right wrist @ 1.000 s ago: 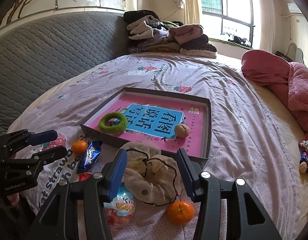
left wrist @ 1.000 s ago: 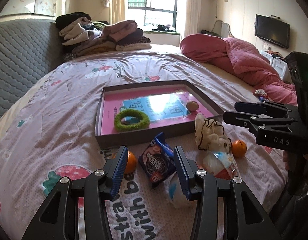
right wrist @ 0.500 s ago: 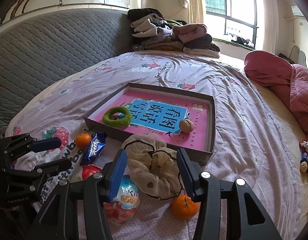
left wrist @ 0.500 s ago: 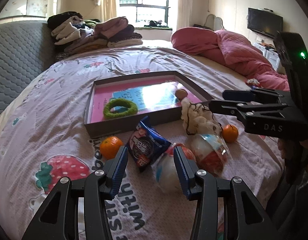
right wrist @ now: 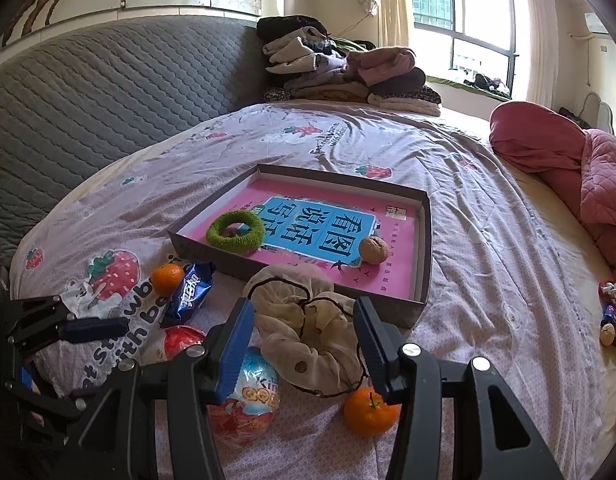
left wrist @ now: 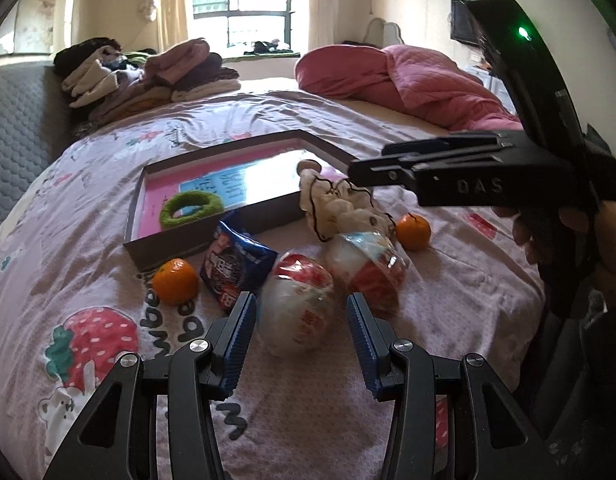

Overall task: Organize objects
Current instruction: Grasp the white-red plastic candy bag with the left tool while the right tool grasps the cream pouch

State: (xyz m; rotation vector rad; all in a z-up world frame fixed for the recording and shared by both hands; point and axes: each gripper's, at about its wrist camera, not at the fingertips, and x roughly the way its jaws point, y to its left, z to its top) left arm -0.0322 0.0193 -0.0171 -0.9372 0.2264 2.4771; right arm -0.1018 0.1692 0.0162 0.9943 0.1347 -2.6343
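My left gripper (left wrist: 302, 340) is open, low over the bedspread. A red-and-white wrapped egg (left wrist: 298, 304) lies between its blue pads (left wrist: 244, 336) with a small gap on each side. My right gripper (right wrist: 304, 340) is open too, straddling a beige scrunchie (right wrist: 308, 328) without pressing it. Around them lie a second wrapped egg (right wrist: 252, 400), a blue snack packet (left wrist: 236, 264) and two oranges (left wrist: 175, 276) (left wrist: 415, 231). Behind stands the shallow grey tray (left wrist: 168, 236) holding a green ring (left wrist: 190, 208) and a walnut (right wrist: 373, 250).
The right gripper (left wrist: 367, 160) and the hand holding it fill the right of the left wrist view. Folded clothes (right wrist: 339, 76) are stacked at the headboard. A pink quilt (left wrist: 419, 80) is heaped at the far right, and small toys (right wrist: 611, 316) lie near the bed's right edge.
My left gripper has shifted right and sunk lower, from over the blue snack packet to around the red-and-white egg. The right gripper has stayed over the scrunchie.
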